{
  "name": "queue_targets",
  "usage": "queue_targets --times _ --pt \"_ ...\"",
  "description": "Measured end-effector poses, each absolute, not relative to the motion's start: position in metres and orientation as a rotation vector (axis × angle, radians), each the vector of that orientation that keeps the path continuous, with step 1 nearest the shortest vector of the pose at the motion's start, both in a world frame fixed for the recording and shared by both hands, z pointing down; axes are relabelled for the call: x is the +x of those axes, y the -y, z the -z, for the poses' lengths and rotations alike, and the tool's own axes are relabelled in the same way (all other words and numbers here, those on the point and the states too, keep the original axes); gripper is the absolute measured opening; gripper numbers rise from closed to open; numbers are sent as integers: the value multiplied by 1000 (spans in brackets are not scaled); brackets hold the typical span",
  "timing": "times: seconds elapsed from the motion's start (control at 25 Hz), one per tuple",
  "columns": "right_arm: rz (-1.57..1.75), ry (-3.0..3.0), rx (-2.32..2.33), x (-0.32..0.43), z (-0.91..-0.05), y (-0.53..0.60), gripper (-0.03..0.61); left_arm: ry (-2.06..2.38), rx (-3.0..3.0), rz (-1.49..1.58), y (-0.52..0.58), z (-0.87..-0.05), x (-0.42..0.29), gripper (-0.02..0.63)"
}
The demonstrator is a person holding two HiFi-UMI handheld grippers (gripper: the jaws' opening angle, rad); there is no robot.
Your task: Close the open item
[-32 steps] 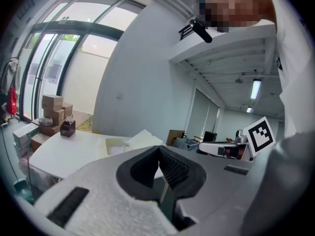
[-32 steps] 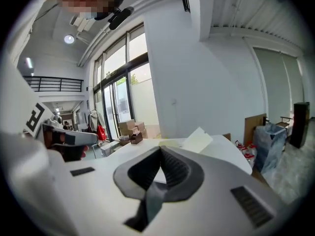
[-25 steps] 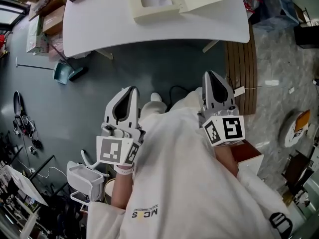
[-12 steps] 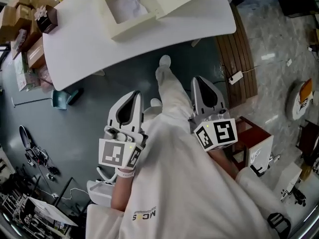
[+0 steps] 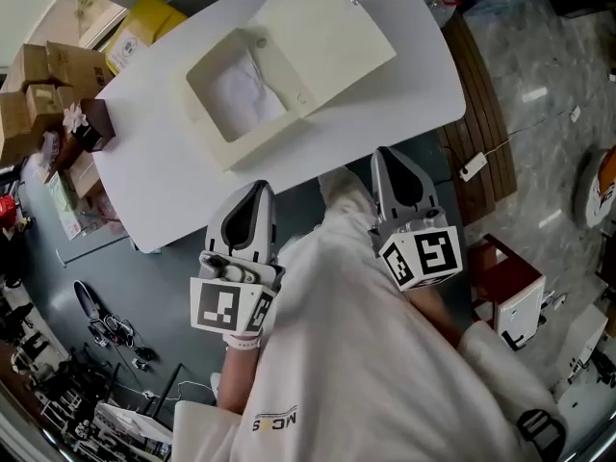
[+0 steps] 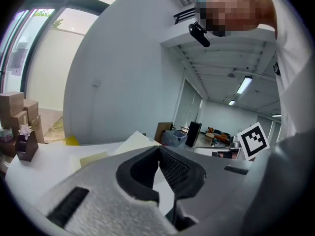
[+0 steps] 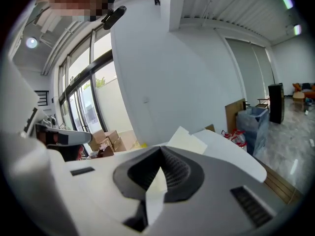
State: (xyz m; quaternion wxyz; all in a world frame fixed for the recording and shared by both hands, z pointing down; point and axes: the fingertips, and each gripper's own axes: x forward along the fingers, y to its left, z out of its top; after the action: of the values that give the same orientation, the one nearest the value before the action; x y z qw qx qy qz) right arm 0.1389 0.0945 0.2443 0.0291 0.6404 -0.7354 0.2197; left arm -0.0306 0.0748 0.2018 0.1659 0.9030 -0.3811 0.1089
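An open cream box (image 5: pixel 227 135) lies on the white table (image 5: pixel 144 181), with white paper (image 5: pixel 243 96) inside. Its flat lid (image 5: pixel 322 32) is folded back to the right. My left gripper (image 5: pixel 257 189) hovers just off the table's near edge, below the box, shut with nothing in it. My right gripper (image 5: pixel 387 153) is level with it, near the table's right corner, also shut and empty. In the left gripper view the jaws (image 6: pixel 158 149) meet and the lid (image 6: pixel 134 141) shows beyond them. The right gripper (image 7: pixel 161 149) points at the lid (image 7: pixel 188 140) too.
A small dark gift box with a flower (image 5: pixel 85 129) stands at the table's left end. Beyond it on the floor are cardboard boxes (image 5: pixel 34 77) and a yellow pack (image 5: pixel 142 38). A slatted wooden platform (image 5: pixel 478 114) and a red-topped white cabinet (image 5: pixel 510 292) are at the right.
The person has stepped up to the table, so the table and box now lie closer below the grippers. Both grippers stayed shut and level.
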Motion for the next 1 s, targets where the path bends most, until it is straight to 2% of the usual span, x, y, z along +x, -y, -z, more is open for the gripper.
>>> queue_targets --times 0.32,1.0 --pt "-675 2271 1958 141 -238 -4 15 1065 2516 -328 -7 -211 -24 26" --pt "-704 2115 2208 120 -253 4 15 775 2634 -409 29 -251 -58 26"
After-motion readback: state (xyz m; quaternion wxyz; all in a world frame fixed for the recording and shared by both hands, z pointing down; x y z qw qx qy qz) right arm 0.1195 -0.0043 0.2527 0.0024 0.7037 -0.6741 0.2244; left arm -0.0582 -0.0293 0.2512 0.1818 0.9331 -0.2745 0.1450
